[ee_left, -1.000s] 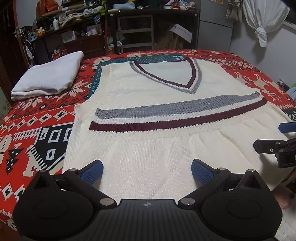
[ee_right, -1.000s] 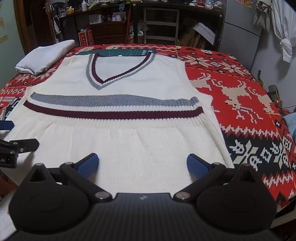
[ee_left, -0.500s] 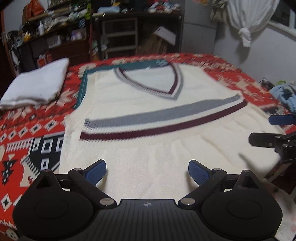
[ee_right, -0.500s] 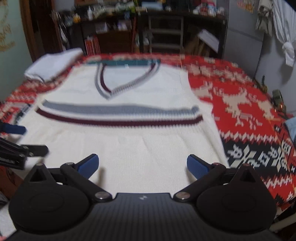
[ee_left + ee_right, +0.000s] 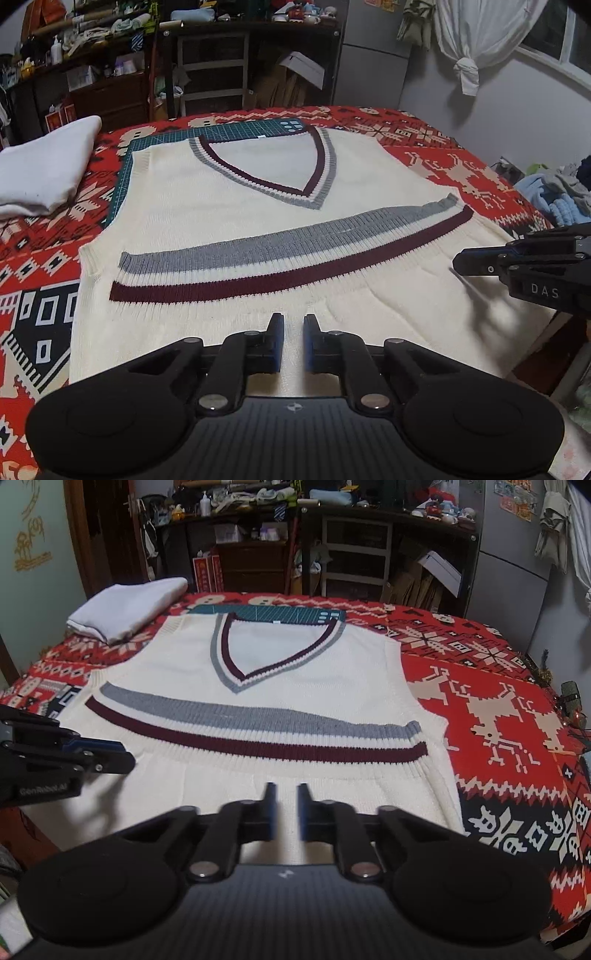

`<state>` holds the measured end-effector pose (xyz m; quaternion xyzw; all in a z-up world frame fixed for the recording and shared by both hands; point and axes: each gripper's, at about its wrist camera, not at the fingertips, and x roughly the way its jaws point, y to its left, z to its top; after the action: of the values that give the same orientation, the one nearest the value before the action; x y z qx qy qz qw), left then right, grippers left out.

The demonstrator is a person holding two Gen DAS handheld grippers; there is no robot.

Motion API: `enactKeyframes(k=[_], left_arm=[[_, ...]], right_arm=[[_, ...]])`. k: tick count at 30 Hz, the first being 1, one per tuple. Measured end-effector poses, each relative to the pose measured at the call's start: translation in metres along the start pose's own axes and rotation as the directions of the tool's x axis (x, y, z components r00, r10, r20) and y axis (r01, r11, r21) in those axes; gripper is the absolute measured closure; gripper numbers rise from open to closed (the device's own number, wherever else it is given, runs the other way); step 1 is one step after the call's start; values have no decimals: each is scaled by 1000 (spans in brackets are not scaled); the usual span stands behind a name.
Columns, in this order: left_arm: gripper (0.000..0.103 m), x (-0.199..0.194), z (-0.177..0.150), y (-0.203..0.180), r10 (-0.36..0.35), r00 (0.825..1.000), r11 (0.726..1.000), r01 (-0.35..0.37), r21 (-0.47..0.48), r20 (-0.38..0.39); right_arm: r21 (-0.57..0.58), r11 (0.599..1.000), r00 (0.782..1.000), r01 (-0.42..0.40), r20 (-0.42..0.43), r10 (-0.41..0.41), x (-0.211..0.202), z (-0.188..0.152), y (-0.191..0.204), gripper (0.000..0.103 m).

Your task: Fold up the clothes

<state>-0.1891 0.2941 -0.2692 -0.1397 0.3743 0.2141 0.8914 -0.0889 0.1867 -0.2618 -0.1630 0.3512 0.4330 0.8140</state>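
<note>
Vest (image 5: 258, 192), cream knit with grey and maroon bands, lies flat and face up on the tabletop (image 5: 498, 701), collar away from you and hem at your tongs. Your left tongs (image 5: 293, 332) have just been closing and stand at a narrow slit over the hem. Cream knit shows in the gap, but whether the pads pinch it cannot be told. Your right tongs (image 5: 284, 801) have also just been closing and are as good as closed near the hem's other end. Whether any knit is caught there cannot be told either.

The likely trouble is an uneven hold. If one pair has only the top layer, or nothing, lifting would probably part front from back or drag the hem askew, and the fold would land crooked. The loose knit may also stretch or slip from a shallow pinch. Raising one side ahead of the other could slide the whole vest across the cloth.

Beneath it lies a red patterned cloth (image 5: 461, 173), with a green cutting mat (image 5: 236, 131) showing past the collar and a folded white garment (image 5: 40, 173) at the far left corner. Behind stand crowded dark shelves (image 5: 354, 554), a knotted white curtain (image 5: 469, 44) by the window and a heap of clothes (image 5: 554, 195) to the right.
</note>
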Motion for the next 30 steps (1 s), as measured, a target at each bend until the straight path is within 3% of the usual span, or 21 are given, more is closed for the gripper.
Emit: enactKeyframes(k=[4, 9, 16, 22, 27, 30], left_arm=[[93, 0, 1, 4, -12, 1000, 1000, 12, -19, -1], [93, -6, 2, 11, -26, 1000, 999, 26, -37, 0], [93, -33, 16, 47, -62, 998, 997, 61, -36, -13], [91, -39, 52, 93, -24, 1000, 998, 24, 58, -1], [81, -14, 92, 129, 4, 1000, 994, -3, 111, -6], [76, 8, 119, 143, -21, 1000, 996, 21, 92, -4]], right_arm=[[19, 1000, 1000, 11, 18, -12, 5, 2, -3, 100], [46, 999, 1000, 6, -20, -5, 16, 0, -10, 100], [23, 999, 999, -47, -7, 47, -18, 15, -25, 98], [4, 999, 999, -47, -13, 47, -35, 48, -65, 98], [-59, 998, 1000, -10, -20, 9, -21, 84, -92, 95], [-93, 996, 1000, -3, -18, 2, -5, 105, -102, 91]])
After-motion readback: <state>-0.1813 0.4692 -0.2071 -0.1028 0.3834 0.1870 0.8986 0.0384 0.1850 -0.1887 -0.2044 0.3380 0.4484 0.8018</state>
